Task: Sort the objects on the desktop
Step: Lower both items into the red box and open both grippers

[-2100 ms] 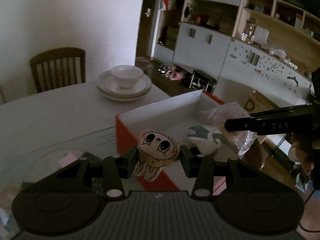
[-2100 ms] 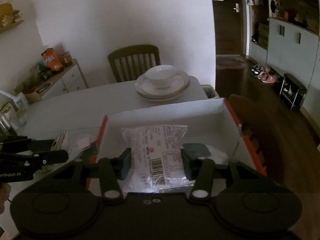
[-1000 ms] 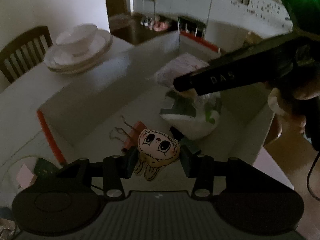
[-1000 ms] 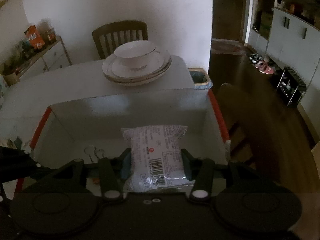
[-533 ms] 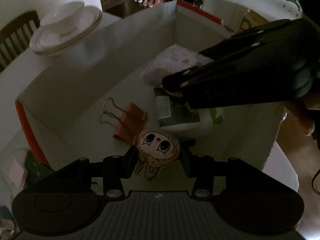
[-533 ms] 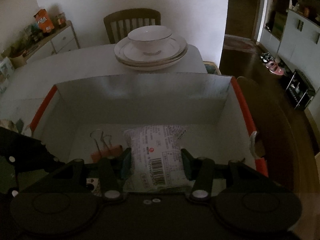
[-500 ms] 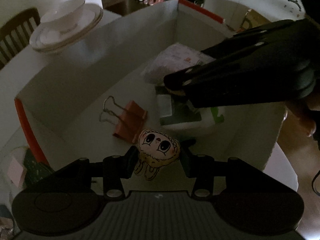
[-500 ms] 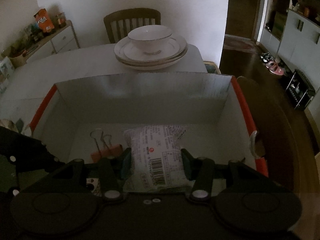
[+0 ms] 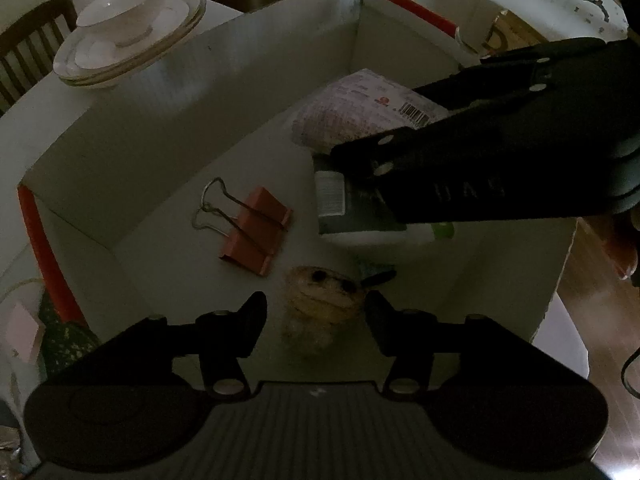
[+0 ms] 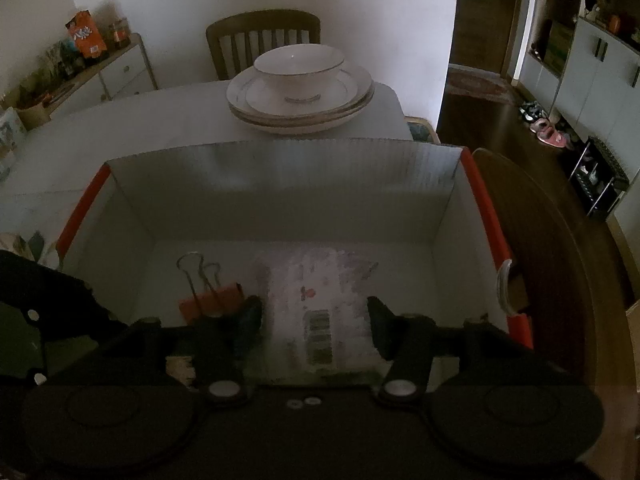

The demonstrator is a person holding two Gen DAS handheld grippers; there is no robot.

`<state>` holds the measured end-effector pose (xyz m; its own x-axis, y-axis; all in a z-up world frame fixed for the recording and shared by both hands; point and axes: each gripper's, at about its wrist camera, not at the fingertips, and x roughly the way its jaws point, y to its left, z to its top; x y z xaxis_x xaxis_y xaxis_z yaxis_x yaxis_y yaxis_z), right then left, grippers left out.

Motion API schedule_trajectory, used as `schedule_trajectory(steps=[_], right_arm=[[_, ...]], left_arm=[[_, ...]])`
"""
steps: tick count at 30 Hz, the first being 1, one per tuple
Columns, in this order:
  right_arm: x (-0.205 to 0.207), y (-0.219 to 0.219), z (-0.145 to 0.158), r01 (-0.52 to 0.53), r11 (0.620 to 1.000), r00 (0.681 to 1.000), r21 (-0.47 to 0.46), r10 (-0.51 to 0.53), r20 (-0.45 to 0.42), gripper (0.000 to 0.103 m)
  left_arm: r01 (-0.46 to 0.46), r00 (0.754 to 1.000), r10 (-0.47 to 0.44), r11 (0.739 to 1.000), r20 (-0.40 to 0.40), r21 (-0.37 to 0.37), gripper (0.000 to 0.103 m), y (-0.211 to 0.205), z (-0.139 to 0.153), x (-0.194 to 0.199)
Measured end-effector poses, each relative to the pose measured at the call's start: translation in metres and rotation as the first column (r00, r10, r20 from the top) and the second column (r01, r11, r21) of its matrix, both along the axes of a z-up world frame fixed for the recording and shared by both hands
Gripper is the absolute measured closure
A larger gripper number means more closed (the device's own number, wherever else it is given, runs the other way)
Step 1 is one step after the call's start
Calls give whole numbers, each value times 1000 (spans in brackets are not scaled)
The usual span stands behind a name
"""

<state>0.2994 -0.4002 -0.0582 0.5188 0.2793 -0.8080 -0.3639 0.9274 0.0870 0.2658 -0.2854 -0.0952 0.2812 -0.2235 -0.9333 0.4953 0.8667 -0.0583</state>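
A white box with red rims [image 9: 160, 92] stands on the table; it also shows in the right wrist view [image 10: 280, 184]. My left gripper [image 9: 316, 312] is open inside it, and the bunny-face toy [image 9: 320, 300] lies blurred on the box floor between its fingers, free of them. My right gripper [image 10: 316, 316] is open too, with the clear printed packet [image 10: 320, 300] lying blurred on the box floor between its fingers. The packet [image 9: 360, 112] shows in the left wrist view beside the right gripper. An orange binder clip [image 9: 252, 232] and a white-green item [image 9: 360, 216] lie in the box.
A bowl on stacked plates [image 10: 300, 88] stands on the table behind the box. A wooden chair [image 10: 264, 36] is beyond them. A pink note and a dark green patterned item [image 9: 44, 328] lie on the table left of the box. The floor drops away on the right.
Both grippers have opened. The toy has dropped from the left gripper and the packet from the right one onto the box floor. Both grippers have moved lower into the box.
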Motion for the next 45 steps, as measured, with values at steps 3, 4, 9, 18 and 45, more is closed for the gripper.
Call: schedule_trajectory(steps=[3,4,9,18,45], right_arm=[[-1,0,0,-1,1000,1000,0,1,0,38],[-1,-1,1,-1,1000,1000,1,1,2,38],[-5,-4,6,5,1000,1000,3,-5,19,30],[-16,-14,21,14,999,999,32,-16,43,19],[-87,8,85,1,984,988,179,-29,154,1]], left_arm=[[-3,1000,3,1000,13,-4,46,-2,3,2],[-6,1000,6,1000,18,-10,45,-2,4,1],[-24,998,26,999,49,-45,40,1,12,0],[-43,991,61,987,119,-153,22,9,32,-15],[3,922,99,965,374,-263,17,75,97,-90]])
